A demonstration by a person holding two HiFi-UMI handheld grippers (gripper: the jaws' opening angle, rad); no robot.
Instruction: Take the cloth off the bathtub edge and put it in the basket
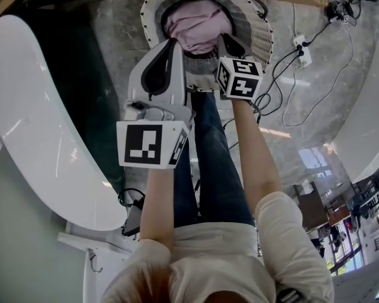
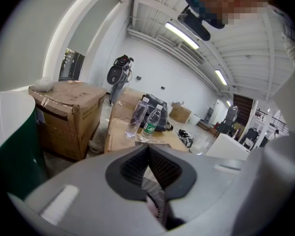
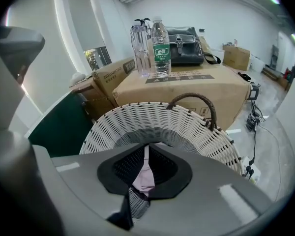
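The cloth (image 1: 198, 23) already lies in the basket (image 1: 264, 35). Your right gripper (image 1: 226, 43), nearly closed, seems to pinch a fold. Your left gripper (image 1: 172, 46) is closed and empty. Only letting go remains.

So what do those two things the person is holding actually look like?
The left gripper and right gripper are smooth pale-grey shells, each narrowing to two jaws lined with black ribbed pads. Each carries a white cube with black square markers: left cube, right cube. The person wears a cream short-sleeved top.
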